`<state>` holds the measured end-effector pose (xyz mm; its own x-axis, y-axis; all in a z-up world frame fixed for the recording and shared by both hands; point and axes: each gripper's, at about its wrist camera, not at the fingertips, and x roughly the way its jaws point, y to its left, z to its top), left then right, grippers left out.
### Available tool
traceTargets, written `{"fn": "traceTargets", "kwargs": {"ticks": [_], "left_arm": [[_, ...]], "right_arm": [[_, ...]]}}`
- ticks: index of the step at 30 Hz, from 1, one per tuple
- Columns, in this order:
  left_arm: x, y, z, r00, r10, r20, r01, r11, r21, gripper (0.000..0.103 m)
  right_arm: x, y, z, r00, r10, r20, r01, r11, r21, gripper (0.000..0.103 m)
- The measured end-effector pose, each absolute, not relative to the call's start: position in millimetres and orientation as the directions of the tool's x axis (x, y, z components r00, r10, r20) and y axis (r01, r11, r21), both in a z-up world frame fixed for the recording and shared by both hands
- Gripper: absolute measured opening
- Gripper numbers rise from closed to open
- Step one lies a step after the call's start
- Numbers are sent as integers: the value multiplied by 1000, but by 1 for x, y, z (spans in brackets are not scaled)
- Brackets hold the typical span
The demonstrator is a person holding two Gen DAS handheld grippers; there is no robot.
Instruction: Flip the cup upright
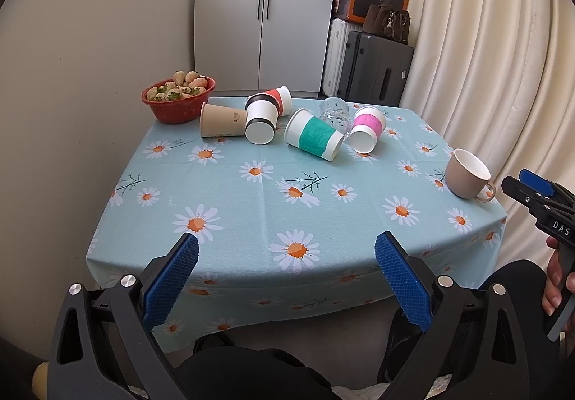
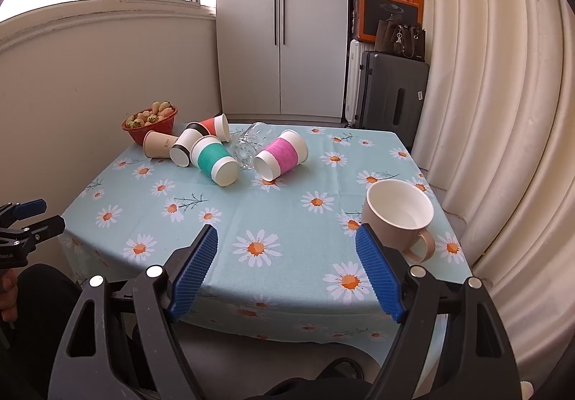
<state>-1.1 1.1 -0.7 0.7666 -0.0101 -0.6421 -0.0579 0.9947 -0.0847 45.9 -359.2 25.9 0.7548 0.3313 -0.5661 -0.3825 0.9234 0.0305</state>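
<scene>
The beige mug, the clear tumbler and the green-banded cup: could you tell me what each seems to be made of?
Beige mug: likely glazed ceramic, with thick walls and a glossy white inside. Clear tumbler: transparent with a dimpled pattern, glass or hard plastic. Green-banded cup: apparently paper, matte white, with a textured sleeve.

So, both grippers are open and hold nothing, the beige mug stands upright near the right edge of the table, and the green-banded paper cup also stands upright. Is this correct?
Not entirely. The green-banded paper cup lies on its side among the other tipped cups, as the right wrist view shows. The rest is correct: the left gripper and the right gripper are open and empty, and the beige mug stands upright near the table's right edge.
</scene>
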Motion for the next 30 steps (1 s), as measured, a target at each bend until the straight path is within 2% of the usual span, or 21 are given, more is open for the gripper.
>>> {"fn": "traceTargets", "kwargs": {"ticks": [30], "left_arm": [[-2,0,2,767,-9,-641,-57,995,-83,96]], "right_arm": [[47,-360,25,752,328,-571,-381,924,29,79]]}}
